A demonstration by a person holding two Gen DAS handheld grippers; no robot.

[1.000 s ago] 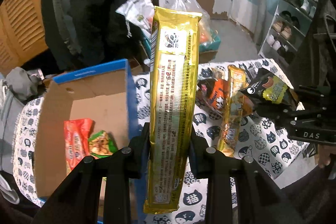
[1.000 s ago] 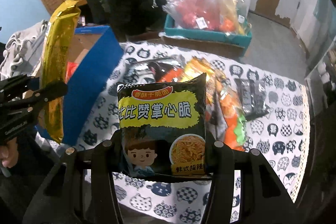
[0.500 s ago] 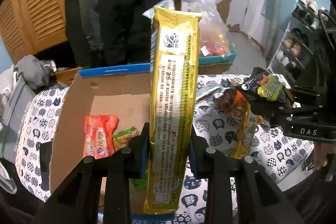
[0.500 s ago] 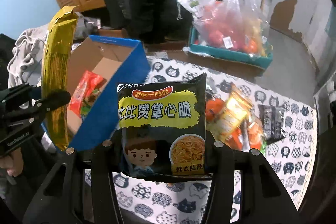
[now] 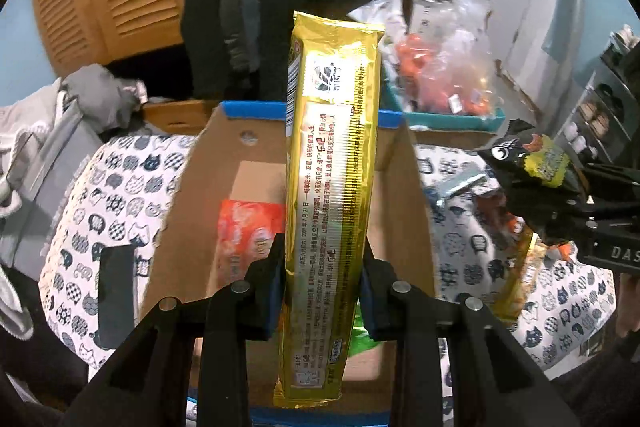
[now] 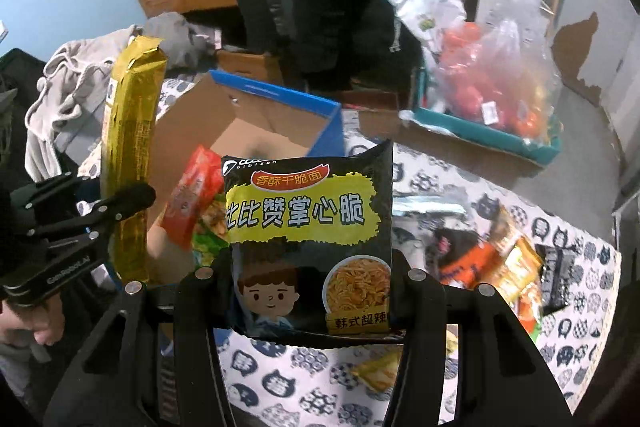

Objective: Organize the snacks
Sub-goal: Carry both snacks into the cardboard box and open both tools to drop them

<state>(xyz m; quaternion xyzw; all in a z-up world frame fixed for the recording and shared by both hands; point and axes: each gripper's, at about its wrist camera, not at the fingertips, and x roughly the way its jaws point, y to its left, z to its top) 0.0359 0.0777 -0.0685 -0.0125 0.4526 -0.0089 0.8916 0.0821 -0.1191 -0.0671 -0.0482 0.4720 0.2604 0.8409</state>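
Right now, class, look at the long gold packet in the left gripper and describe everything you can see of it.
The long gold packet is a slim, shiny foil wrapper with crimped ends, a barcode on its edge, a small logo near the top and rows of red print. It stands nearly upright, clamped near its lower end between the fingers of the left gripper, which alone touch it. It hangs over the open cardboard box, above the red snack bag lying inside.

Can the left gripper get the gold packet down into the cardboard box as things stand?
Probably yes. The left gripper holds the gold packet upright over the open cardboard box; bare floor shows beside the red packet, and the right gripper is off to the side.
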